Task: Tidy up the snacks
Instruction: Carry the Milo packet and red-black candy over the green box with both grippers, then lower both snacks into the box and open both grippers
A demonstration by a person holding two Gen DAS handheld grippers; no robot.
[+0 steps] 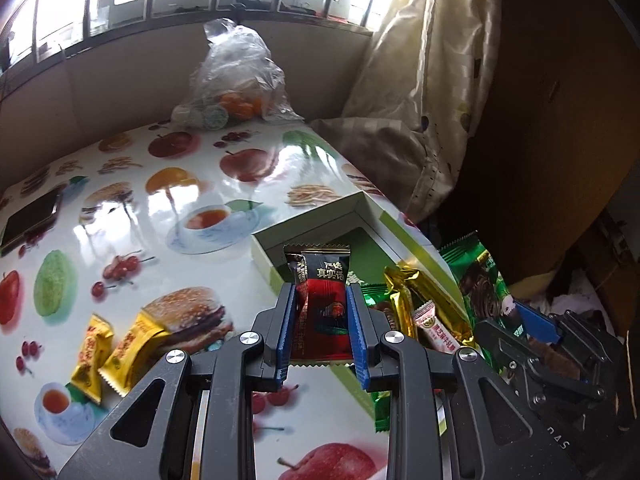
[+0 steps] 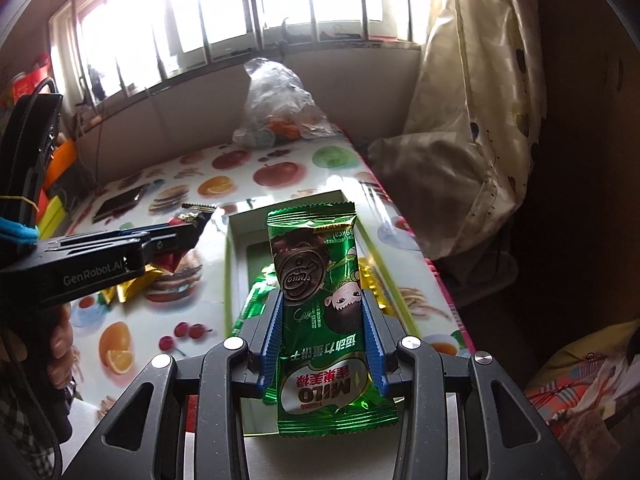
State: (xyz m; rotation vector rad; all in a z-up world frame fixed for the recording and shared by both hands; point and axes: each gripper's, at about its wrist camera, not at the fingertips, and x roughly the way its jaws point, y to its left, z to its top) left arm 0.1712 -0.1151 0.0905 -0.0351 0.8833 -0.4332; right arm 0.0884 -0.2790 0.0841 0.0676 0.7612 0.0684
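Black left gripper has its blue-lined jaws pinching a dark red-and-black foil snack packet above the near edge of an open white-and-green cardboard box. Right gripper jaws clamp a green Milo biscuit wrapper over that box. Two yellow candy packets lie on the fruit-printed surface.

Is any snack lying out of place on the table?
Yes. Two yellow packets lie loose on the table, left of the box, where other snacks are. Each claw holds one snack.
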